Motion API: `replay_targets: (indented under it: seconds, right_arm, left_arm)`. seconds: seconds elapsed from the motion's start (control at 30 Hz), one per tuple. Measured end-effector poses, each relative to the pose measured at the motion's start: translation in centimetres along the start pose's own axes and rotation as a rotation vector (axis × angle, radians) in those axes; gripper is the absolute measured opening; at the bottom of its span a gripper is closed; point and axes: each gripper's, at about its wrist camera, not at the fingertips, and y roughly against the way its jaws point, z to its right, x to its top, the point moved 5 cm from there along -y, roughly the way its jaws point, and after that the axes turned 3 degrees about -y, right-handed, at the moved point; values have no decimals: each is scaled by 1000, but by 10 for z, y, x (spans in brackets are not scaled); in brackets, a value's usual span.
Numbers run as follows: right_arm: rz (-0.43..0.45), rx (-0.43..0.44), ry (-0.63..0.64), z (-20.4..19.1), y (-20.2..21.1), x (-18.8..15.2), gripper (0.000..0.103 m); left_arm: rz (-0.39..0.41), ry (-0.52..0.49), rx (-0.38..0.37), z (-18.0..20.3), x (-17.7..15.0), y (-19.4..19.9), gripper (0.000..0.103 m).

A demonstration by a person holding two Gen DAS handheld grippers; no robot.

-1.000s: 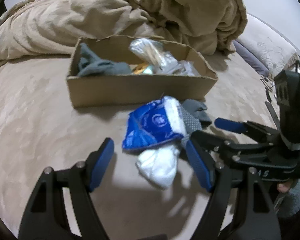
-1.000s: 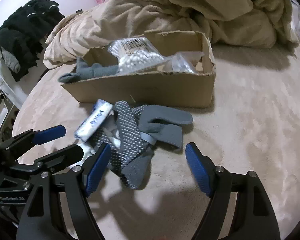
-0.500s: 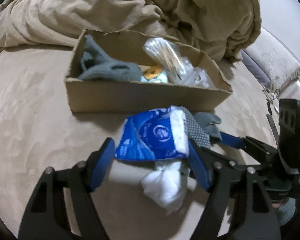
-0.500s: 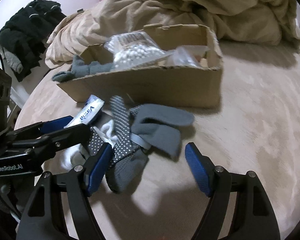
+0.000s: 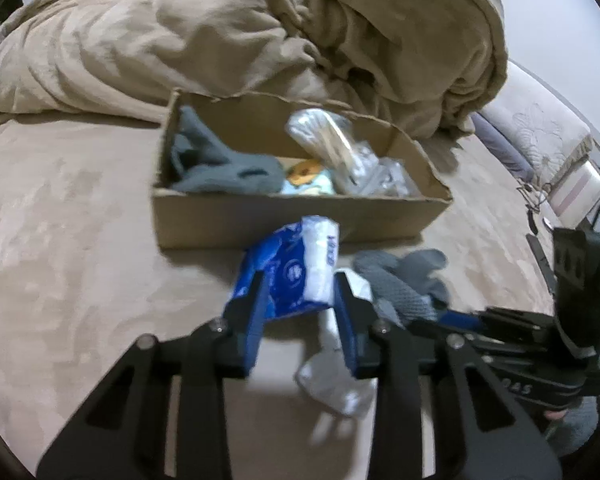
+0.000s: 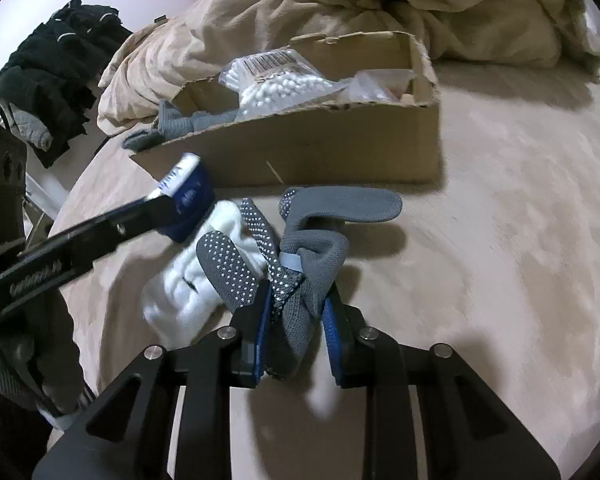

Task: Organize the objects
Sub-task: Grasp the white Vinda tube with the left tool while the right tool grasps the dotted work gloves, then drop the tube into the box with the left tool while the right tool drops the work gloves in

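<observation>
The right tool [image 6: 294, 322] grips the bundled grey dotted socks [image 6: 296, 264] on the beige bed [image 6: 500, 240]. Just left of them lies a white sock [image 6: 188, 280]. The left tool [image 6: 176, 208] reaches in from the left edge, seemingly clamped on a blue tissue pack [image 6: 190, 192], just before the cardboard box [image 6: 320, 148] holding a cotton-swab bag [image 6: 276, 80].

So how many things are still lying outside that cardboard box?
3: blue tissue pack in the left gripper, grey socks in the right gripper, white sock between them; more may be hidden.
</observation>
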Motion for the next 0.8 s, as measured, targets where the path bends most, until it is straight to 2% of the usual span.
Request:
replay_targets:
  seconds: [0.1, 0.17, 0.27, 0.5, 0.57, 0.67, 0.8]
  right_arm:
    - [4, -8, -6, 4, 6, -3, 26]
    - [4, -8, -13, 6, 8, -5, 26]
    - [5, -9, -18, 6, 12, -8, 26]
    - [24, 1, -13, -4, 20, -2, 26]
    - [27, 1, -16, -6, 23, -2, 26]
    - [42, -4, -15, -9, 30, 0, 26]
    - [65, -9, -9, -14, 42, 4, 26]
  left_arm:
    - [-26, -5, 103, -15, -4, -4, 32]
    - [-55, 34, 117, -29, -8, -11, 33]
    - [-42, 47, 117, -38, -9, -13, 33]
    - [49, -2, 38, -25, 3, -7, 31]
    - [68, -14, 11, -21, 6, -8, 21]
    - [73, -15, -8, -13, 9, -4, 14]
    - [77, -25, -3, -5, 7, 10, 12]
